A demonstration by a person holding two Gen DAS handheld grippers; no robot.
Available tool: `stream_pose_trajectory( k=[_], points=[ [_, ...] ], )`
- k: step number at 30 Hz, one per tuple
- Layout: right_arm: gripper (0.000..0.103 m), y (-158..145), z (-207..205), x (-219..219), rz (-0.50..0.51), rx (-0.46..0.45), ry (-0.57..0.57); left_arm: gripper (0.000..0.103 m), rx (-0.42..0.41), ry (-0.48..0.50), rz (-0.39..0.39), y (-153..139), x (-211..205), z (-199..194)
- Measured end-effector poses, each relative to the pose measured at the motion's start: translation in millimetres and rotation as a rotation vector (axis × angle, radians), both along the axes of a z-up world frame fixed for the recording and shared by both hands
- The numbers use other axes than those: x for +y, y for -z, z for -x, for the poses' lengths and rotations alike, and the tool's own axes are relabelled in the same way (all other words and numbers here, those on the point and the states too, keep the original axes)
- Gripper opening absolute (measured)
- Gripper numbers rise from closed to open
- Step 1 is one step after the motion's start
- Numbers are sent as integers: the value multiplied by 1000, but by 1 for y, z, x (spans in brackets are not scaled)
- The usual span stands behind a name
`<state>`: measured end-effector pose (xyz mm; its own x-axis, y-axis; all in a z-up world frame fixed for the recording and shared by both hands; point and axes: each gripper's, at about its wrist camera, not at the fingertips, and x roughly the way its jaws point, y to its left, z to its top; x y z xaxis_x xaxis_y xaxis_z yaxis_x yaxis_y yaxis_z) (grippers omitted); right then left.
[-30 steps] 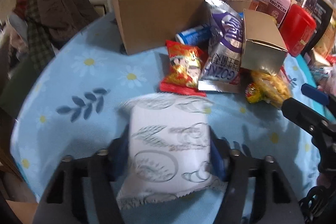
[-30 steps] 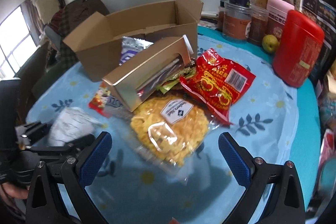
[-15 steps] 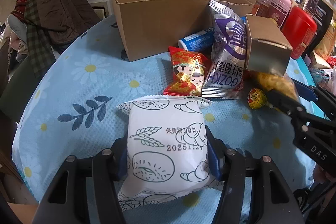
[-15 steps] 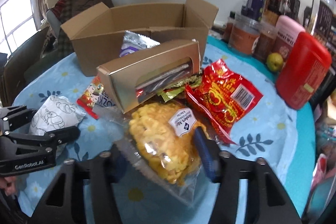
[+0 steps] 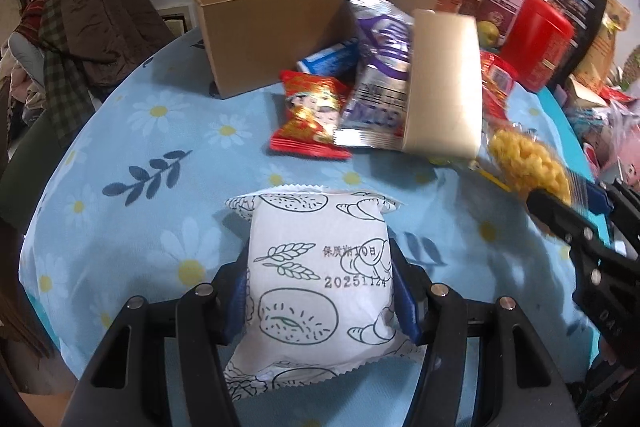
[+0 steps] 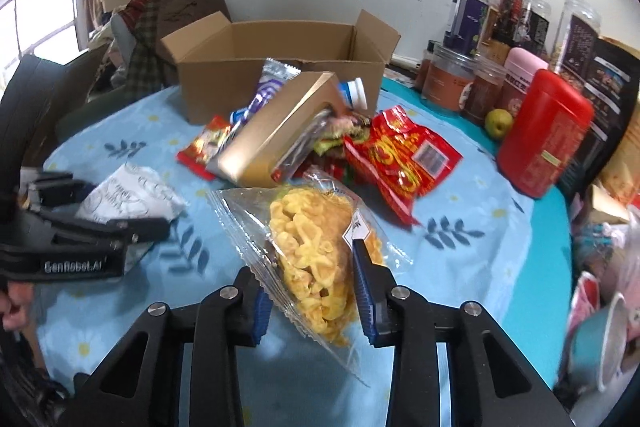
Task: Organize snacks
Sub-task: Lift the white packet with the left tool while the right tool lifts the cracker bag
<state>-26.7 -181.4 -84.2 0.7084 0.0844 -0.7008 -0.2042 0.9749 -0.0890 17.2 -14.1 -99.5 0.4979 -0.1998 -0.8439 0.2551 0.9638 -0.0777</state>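
The open cardboard box (image 6: 280, 67) is taken as the landmark; it stands at the far side of a table covered with a blue daisy-print cloth (image 5: 132, 155), its flaps raised. To the right of the box, tall jars (image 6: 472, 13) and a red canister (image 6: 544, 135) are ranged along the wall, with a small green fruit (image 6: 499, 117) at their foot. Leaning against the near wall of the box, a gold carton (image 6: 276, 135) is seen (its windowed end tipped upward), and a silver-purple packet (image 5: 380, 75) and a blue packet (image 5: 332, 57) are wedged between carton and box, so the box front is crowded. A large red bag (image 6: 400, 163) lies right of the carton, a small red packet (image 5: 312, 115) left of it.

Nearer than this pile, a clear bag of yellow crisps (image 6: 316, 255) is clamped in the right gripper (image 6: 312, 303), whose jaws have just been closing on it. Left of it, and well in front of the box, a white bread packet (image 5: 320, 283) is pinched by the left gripper (image 5: 320, 295), its pads pressed into both sides.
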Motion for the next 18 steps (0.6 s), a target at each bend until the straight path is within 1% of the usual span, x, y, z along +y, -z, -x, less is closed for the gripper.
stream_pose_trajectory(
  k=[6,9,11,13,14,15,17,18],
  points=[
    [35,3,39,0,31,-2,-27,59,-10,47,3,-3,-9,20],
    [36,5,53,-2,26,8,-23,59,-13,65,4,-5,-14,27],
    [46,6,61,-4,6,20,-22,59,-13,74,3,-5,-16,32],
    [78,7,66,-8,-53,47,-6,59,-12,80,3,-6,-18,35],
    [83,7,69,-10,-94,63,-5,59,-12,83,3,-6,-18,36],
    [86,7,72,-11,-124,69,-4,59,-13,83,3,-6,-17,36],
    [87,5,76,-15,-194,76,10,59,-16,81,3,-7,-17,35],
    [92,5,76,-15,-213,80,21,59,-17,81,5,-8,-17,35]
  ],
)
